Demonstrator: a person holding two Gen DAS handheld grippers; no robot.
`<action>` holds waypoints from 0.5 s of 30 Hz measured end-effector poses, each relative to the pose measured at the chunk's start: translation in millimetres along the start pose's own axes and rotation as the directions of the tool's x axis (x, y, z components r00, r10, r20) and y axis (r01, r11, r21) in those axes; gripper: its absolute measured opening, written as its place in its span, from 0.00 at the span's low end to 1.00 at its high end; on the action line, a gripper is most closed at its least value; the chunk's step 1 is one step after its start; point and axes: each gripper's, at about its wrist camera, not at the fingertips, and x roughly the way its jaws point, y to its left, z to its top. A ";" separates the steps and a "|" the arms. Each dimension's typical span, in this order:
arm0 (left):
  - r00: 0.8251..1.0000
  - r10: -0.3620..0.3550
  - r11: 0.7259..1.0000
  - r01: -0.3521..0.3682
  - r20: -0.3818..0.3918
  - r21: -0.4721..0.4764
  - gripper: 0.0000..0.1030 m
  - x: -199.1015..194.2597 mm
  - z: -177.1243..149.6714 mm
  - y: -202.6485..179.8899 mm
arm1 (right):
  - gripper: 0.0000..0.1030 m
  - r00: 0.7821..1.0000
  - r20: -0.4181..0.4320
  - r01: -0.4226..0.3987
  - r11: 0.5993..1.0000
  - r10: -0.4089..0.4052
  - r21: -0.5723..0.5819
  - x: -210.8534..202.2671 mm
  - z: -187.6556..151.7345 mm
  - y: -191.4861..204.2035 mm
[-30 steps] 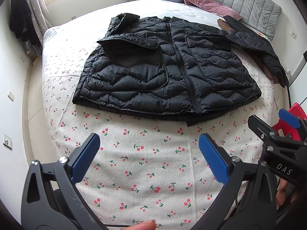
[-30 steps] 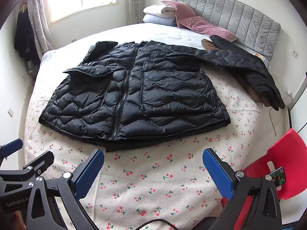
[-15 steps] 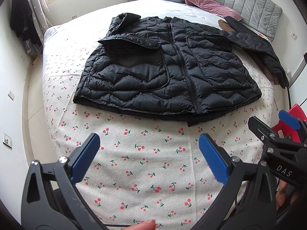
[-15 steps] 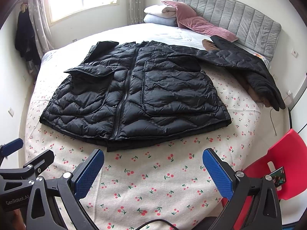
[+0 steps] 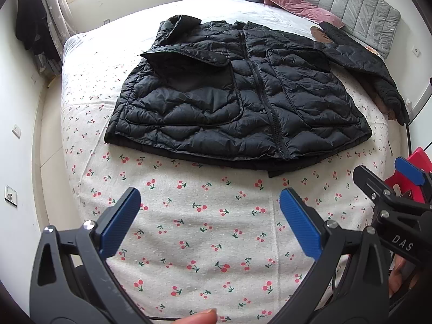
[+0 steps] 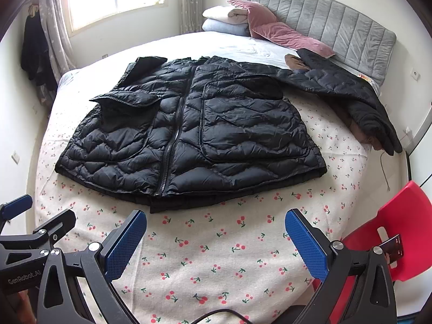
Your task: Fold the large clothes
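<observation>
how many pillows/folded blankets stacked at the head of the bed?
3: a white blanket on top, a pale blue one under it, and a pink pillow leaning beside them against the headboard. More may be hidden behind.

black jacket (image 6: 216, 135) flat on bed (image 6: 216, 256), right gripper (image 6: 216, 240) spread

Jacket (image 6: 205, 135) glossy quilted cloth; bedsheet (image 6: 216, 248) matt woven; chair (image 6: 405, 224) smooth plastic.

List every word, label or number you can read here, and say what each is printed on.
"DAS": on the right claw's black body, seen from the left wrist camera.
"GenRobot.AI": on the left claw's black body, seen from the right wrist camera.
Dark card on the red chair: print too small to read.
</observation>
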 end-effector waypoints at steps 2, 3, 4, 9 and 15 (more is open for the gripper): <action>1.000 0.002 1.000 -0.002 -0.003 -0.002 0.99 1.4 0.8 0.4 | 1.00 1.000 -0.003 0.001 1.000 -0.001 0.000 1.8 -0.3 -0.2; 1.000 0.002 1.000 -0.002 -0.006 -0.002 0.99 2.3 1.8 0.3 | 1.00 1.000 -0.005 0.003 1.000 -0.003 0.002 3.5 0.0 -0.7; 1.000 0.002 1.000 -0.002 -0.008 -0.004 0.99 3.2 2.2 0.6 | 1.00 1.000 -0.005 0.004 1.000 -0.004 0.001 4.2 0.0 -0.4; 1.000 0.002 1.000 -0.003 -0.026 -0.019 0.99 12.4 3.8 4.0 | 1.00 1.000 -0.015 -0.004 1.000 0.004 0.007 12.2 0.6 -1.6; 0.999 -0.042 0.999 0.042 0.033 0.006 0.99 21.5 14.1 18.0 | 1.00 1.000 -0.023 -0.019 1.000 0.020 0.013 28.4 6.9 -12.2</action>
